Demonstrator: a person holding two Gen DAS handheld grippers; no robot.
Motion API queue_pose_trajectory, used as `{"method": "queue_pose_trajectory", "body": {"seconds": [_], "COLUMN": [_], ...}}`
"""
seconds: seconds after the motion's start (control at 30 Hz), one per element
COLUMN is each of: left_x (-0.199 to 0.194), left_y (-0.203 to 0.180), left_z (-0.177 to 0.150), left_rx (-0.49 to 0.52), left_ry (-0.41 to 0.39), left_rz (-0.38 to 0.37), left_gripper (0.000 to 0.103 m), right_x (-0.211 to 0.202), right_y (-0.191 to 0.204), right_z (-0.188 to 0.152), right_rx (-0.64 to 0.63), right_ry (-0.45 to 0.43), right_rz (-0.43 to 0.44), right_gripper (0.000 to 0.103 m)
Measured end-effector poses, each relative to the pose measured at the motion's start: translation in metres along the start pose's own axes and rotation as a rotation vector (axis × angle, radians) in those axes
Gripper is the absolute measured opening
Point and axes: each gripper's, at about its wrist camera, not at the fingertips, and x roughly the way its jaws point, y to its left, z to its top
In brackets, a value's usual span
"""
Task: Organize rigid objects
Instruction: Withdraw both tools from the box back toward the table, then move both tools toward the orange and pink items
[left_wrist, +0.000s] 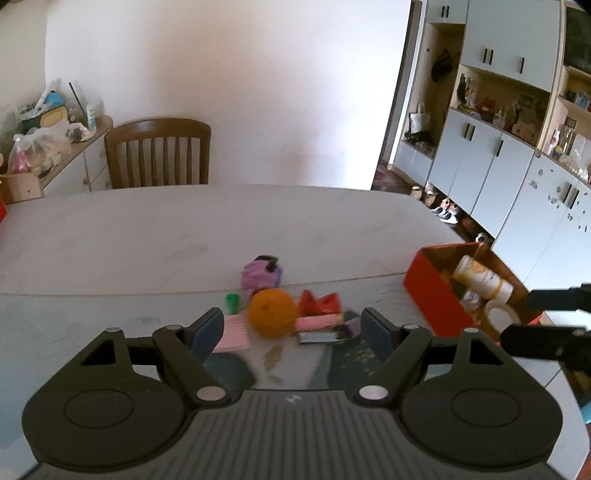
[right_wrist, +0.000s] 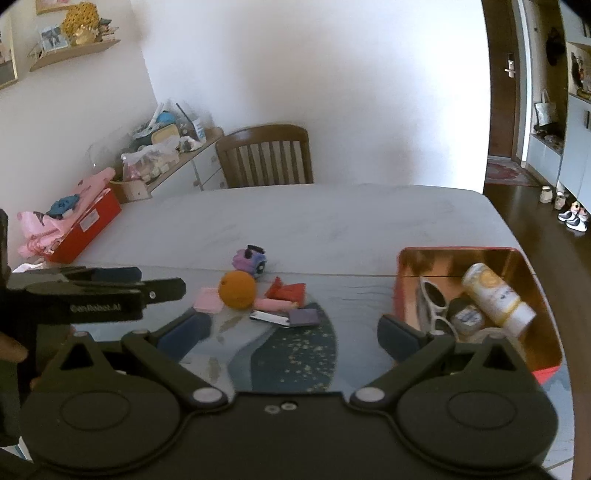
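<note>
On the table (right_wrist: 332, 221), at ten o'clock of the right gripper (right_wrist: 291, 332), an orange (right_wrist: 237, 289) sits among small clutter, untouched. Both the left gripper (left_wrist: 291, 328) and right one are spread wide, empty. At two o'clock stands the red tin (right_wrist: 532, 269), holding a white bottle (right_wrist: 496, 295) and white sunglasses (right_wrist: 436, 306).

Only one bit of writing can be made out from here: pale lettering along the black side of the left gripper (right_wrist: 110, 291), seen in the right wrist view, reading roughly "GenRobot.AI", though the first letters are soft. The cream bottle (right_wrist: 496, 299) lying in the red tin (right_wrist: 546, 295) carries a printed label, but its words are too blurred to read. The white sticker on the red box (right_wrist: 88, 225) at the far left is equally unreadable.
</note>
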Motion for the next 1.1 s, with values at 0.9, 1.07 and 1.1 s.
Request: {"method": "queue_pose_trajectory", "body": {"seconds": [0.9, 1.07, 1.1], "left_x": [0.113, 0.119, 0.119], "left_y": [0.074, 0.068, 0.067], "left_z": [-0.036, -0.041, -0.041], "left_rx": [-0.008, 0.021, 0.024], "left_ry": [0.13, 0.102, 0.095], "left_rz": [0.051, 0.049, 0.05], "left_gripper": [0.081, 0.08, 0.077], "right_x": [0.132, 0.157, 0.162], "right_y": [0.063, 0.068, 0.07], "right_z": [0.032, 0.037, 0.038], "right_rx": [-0.106, -0.113, -0.112], "right_ry": [0.188, 0.214, 0.221], "right_rz": [-0.014, -0.02, -0.02], "right_gripper": [0.083, 0.076, 0.075]}}
